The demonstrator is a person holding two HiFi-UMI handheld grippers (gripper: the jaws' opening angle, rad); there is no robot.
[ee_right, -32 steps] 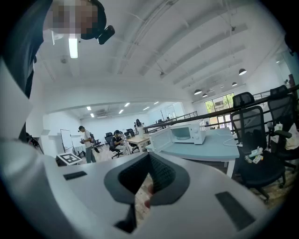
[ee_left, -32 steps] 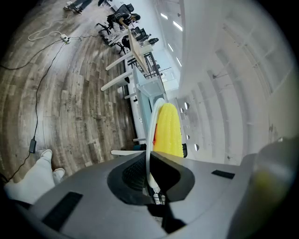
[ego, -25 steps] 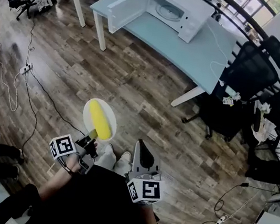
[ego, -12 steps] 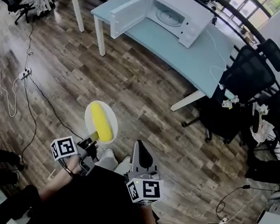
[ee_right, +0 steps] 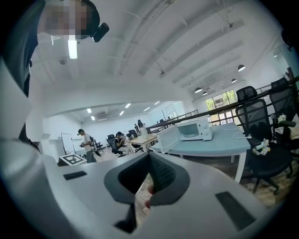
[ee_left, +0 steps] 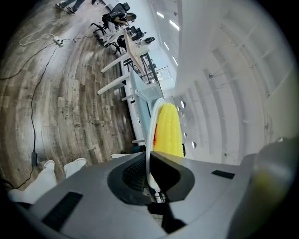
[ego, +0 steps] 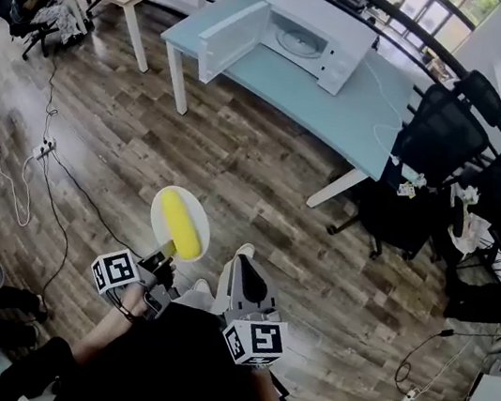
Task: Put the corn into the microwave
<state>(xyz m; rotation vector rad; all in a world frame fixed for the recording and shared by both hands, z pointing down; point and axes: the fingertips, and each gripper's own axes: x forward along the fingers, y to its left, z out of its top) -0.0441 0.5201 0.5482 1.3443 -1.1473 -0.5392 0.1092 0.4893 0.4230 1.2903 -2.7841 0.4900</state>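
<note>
wood floor; left gripper jaws clamp plate rim, corn on it; right gripper jaws together, empty.

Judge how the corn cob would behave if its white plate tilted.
The corn cob looks rounded and lies loose on the white plate, so it would probably roll off. Likely light too: the left gripper carries both by the rim alone.

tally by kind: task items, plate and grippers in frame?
corn: 1
plate: 1
microwave: 1
grippers: 2 (left gripper, right gripper)
Total: 5
</note>
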